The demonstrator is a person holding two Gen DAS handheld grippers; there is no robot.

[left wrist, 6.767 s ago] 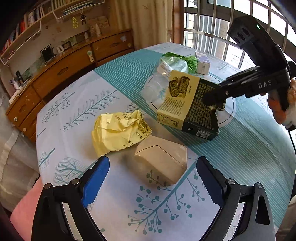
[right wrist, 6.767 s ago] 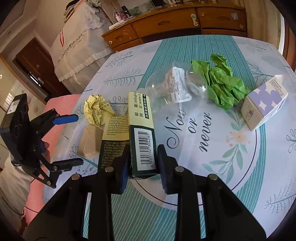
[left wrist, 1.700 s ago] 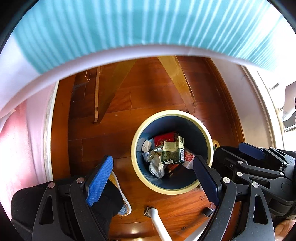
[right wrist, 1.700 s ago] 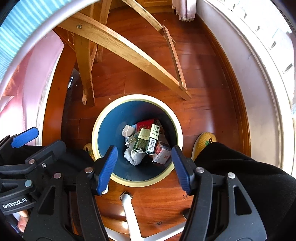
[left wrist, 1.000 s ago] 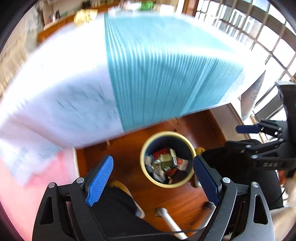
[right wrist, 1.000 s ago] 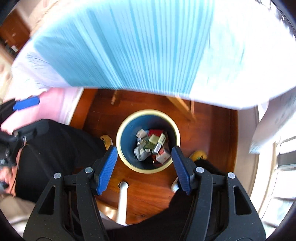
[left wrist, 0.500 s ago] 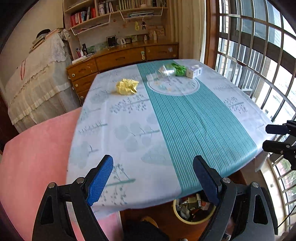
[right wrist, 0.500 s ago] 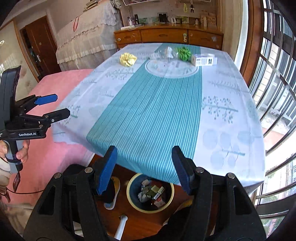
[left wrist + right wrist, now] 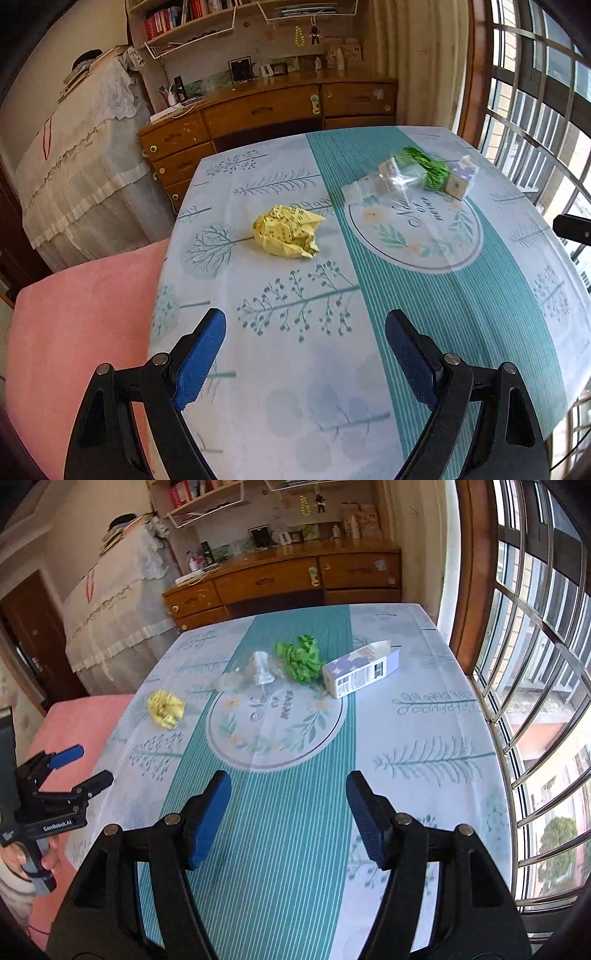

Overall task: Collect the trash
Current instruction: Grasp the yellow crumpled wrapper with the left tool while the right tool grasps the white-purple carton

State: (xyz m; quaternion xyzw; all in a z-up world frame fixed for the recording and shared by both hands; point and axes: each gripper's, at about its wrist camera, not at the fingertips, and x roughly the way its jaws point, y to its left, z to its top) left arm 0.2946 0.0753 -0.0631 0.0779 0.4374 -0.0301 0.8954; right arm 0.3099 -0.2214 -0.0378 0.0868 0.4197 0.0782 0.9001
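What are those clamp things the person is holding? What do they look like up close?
Each hand holds a black plastic tool: the left tool and the right tool. Both have two angular arms joined with silver rivets, ending in ribbed blue pads. Seen from the right wrist view, the left one carries white "GenRobot.AI" lettering and a blue-grey grip, with a thin cable trailing below.

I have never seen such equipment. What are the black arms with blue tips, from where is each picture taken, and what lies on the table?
They are two hand-held grippers; a person carries one in each hand. A camera on each looks along its fingers. One picture comes from the left gripper, the other from the right gripper, whose jaws are opening. Both are empty. On the tablecloth lie a crumpled yellow paper, a clear plastic bag, a crumpled green paper and a small purple-and-white carton.
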